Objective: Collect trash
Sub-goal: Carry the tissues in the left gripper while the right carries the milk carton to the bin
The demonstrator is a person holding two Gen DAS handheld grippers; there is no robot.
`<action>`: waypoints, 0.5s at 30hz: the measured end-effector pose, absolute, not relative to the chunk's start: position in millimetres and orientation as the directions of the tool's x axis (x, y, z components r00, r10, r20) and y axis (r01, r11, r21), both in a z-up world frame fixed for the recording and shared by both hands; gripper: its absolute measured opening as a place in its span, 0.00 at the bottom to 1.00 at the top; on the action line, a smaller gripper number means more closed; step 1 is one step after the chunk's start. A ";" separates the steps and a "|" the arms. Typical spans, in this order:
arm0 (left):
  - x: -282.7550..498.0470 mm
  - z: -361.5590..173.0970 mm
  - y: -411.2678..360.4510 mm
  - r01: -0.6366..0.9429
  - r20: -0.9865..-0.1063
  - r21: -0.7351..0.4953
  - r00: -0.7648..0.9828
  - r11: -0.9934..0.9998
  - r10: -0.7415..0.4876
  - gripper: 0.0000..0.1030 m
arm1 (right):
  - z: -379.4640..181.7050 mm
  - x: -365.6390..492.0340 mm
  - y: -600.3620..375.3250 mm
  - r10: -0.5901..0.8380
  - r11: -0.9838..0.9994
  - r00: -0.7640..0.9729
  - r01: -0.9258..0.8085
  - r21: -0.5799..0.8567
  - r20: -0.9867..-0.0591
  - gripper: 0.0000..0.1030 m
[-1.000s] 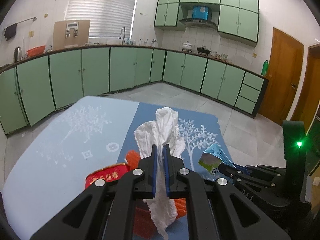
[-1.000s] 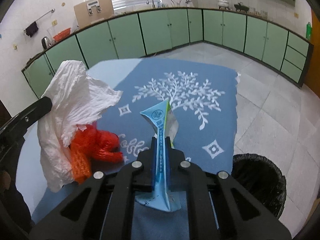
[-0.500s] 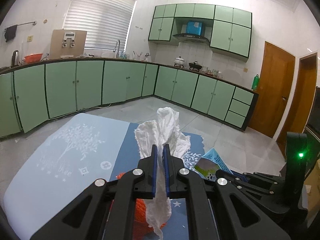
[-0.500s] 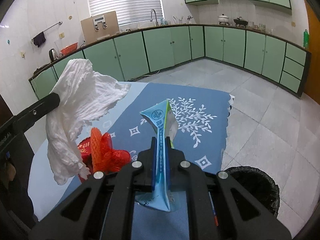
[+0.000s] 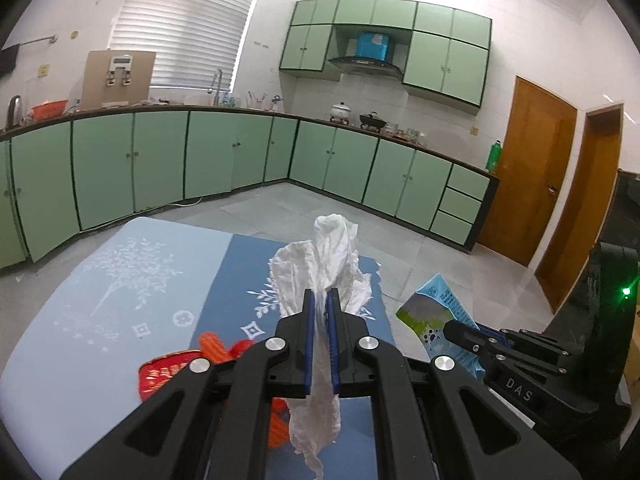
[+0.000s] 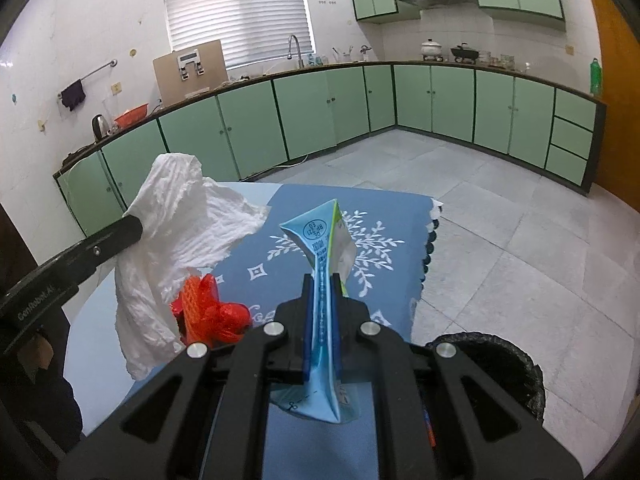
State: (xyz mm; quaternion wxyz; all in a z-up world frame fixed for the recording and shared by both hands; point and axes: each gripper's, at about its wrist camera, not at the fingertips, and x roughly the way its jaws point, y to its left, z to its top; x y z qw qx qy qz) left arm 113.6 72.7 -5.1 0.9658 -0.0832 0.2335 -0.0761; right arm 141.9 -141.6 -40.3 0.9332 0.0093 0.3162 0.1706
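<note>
My left gripper [image 5: 320,300] is shut on a crumpled white paper towel [image 5: 324,256], which hangs above the table. The same towel [image 6: 180,232] shows at the left of the right wrist view, pinched by the left gripper's fingers [image 6: 120,232]. My right gripper [image 6: 320,284] is shut on a flattened light-blue carton [image 6: 320,240], held upright above the table's right edge. In the left wrist view that carton [image 5: 436,316] sticks out of the right gripper at the lower right. An orange-red mesh net [image 6: 208,312] and a red wrapper [image 5: 168,372] lie on the table under the towel.
The table carries a blue cloth [image 6: 384,216] with white tree prints. A black-lined trash bin [image 6: 504,360] stands on the tiled floor just right of the table. Green kitchen cabinets [image 5: 160,160] line the far walls. Brown doors [image 5: 524,184] are at the right.
Both grippers have risen with their loads, the towel and the carton now higher above the table. The mesh net and red wrapper stay on the cloth and look lower in view.
</note>
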 end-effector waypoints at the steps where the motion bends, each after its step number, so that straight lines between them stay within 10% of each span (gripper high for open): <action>1: 113.3 -5.7 67.3 0.118 -0.439 -0.193 0.878 0.974 -0.193 0.06 | -40.2 140.6 -144.8 0.320 0.943 0.744 -0.308 0.125 -0.586 0.06; 15: 114.1 -24.4 -24.8 0.273 -0.472 -0.128 0.829 0.953 -0.301 0.06 | -46.4 109.1 -227.0 0.217 0.976 0.793 -0.162 0.145 -0.569 0.06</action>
